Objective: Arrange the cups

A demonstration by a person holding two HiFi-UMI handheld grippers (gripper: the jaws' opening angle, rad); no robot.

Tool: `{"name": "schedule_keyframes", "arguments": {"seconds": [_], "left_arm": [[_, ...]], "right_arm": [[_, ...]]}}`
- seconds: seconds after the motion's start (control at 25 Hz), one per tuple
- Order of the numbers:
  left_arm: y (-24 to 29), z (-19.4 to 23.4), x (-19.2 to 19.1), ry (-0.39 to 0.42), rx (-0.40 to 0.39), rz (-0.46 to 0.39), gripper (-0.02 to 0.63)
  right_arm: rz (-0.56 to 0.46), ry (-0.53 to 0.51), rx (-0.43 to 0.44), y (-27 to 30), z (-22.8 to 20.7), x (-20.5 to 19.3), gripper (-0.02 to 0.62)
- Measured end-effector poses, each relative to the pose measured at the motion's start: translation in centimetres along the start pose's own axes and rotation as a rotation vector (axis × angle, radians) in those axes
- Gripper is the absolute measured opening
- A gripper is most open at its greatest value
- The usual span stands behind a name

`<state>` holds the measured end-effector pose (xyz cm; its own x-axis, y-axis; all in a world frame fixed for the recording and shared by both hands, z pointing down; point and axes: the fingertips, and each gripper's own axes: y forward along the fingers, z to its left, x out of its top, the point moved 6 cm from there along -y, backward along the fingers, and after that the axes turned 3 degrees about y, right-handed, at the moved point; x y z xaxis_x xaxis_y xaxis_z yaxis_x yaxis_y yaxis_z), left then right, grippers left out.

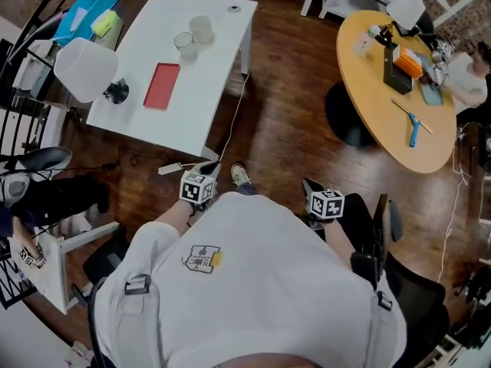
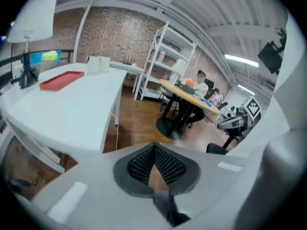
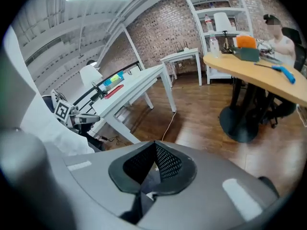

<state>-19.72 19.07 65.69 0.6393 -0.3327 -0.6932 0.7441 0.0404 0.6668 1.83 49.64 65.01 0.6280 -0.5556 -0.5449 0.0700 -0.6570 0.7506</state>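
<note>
Two cups stand side by side at the far end of the white table (image 1: 211, 90): a clear glass one (image 1: 184, 43) and a whitish one (image 1: 201, 29). In the left gripper view they appear small as the cups (image 2: 99, 63) behind a red tray (image 2: 61, 79). My left gripper (image 1: 198, 187) and right gripper (image 1: 325, 203) are held close to my body, well short of the table. Both are shut with nothing between the jaws, as the left gripper (image 2: 154, 147) and right gripper (image 3: 154, 146) views show.
A red tray (image 1: 162, 85) and a white lamp (image 1: 86, 69) share the white table. A round wooden table (image 1: 383, 98) with tools stands at the right, a person (image 1: 469, 75) seated beside it. A cable (image 1: 230, 133) trails over the wooden floor. White shelves (image 2: 165, 56) stand behind.
</note>
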Motion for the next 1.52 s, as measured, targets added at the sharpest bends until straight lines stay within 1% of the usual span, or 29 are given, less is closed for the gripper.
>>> {"name": "schedule_keyframes", "arguments": {"seconds": [0.08,0.2,0.36,0.48,0.64,0.76,0.88,1.0,1.08,1.16,1.24,1.36,1.44,1.52], "left_arm": [[1.1,1.0,4.2,-0.002,-0.007,-0.075,0.002],[2.3,2.8,8.0,-0.027,-0.008,-0.145,0.002],[2.5,4.5,10.8,-0.090,0.012,-0.219,0.002],[1.6,5.7,11.7,-0.122,0.060,-0.259,0.002],[0.4,8.3,13.1,-0.176,0.171,-0.320,0.002],[1.0,10.0,14.4,-0.227,0.254,-0.348,0.002],[1.8,12.1,16.2,-0.257,0.339,-0.370,0.002],[2.5,14.5,18.3,-0.315,0.452,-0.390,0.002],[3.2,16.1,20.3,-0.355,0.524,-0.404,0.002],[4.1,17.5,22.5,-0.375,0.577,-0.416,0.002],[5.3,18.7,24.5,-0.387,0.618,-0.421,0.002],[6.9,20.6,26.7,-0.388,0.668,-0.416,0.002],[7.8,21.9,28.0,-0.364,0.705,-0.403,0.002],[8.8,23.2,29.1,-0.322,0.754,-0.376,0.002]], "right_arm": [[-0.006,-0.045,-0.008,1.6,-0.1,4.4,0.000],[-0.025,-0.105,0.007,4.4,1.2,9.9,0.000],[-0.025,-0.203,0.062,7.5,3.6,15.7,0.000],[0.001,-0.309,0.126,10.2,5.9,19.5,0.000],[0.015,-0.457,0.231,14.3,9.3,25.1,0.000],[0.030,-0.534,0.320,17.8,10.6,29.1,0.000],[0.062,-0.613,0.419,22.0,12.7,33.3,0.000],[0.110,-0.704,0.532,26.4,15.2,38.1,0.000],[0.130,-0.767,0.590,28.8,16.6,41.5,0.000],[0.145,-0.807,0.638,30.6,17.3,44.6,0.000],[0.159,-0.838,0.670,32.1,17.6,47.2,0.000],[0.172,-0.882,0.712,33.7,17.9,49.7,0.000],[0.172,-0.909,0.727,34.6,17.9,51.1,0.000],[0.172,-0.926,0.736,35.3,17.5,52.3,0.000]]}}
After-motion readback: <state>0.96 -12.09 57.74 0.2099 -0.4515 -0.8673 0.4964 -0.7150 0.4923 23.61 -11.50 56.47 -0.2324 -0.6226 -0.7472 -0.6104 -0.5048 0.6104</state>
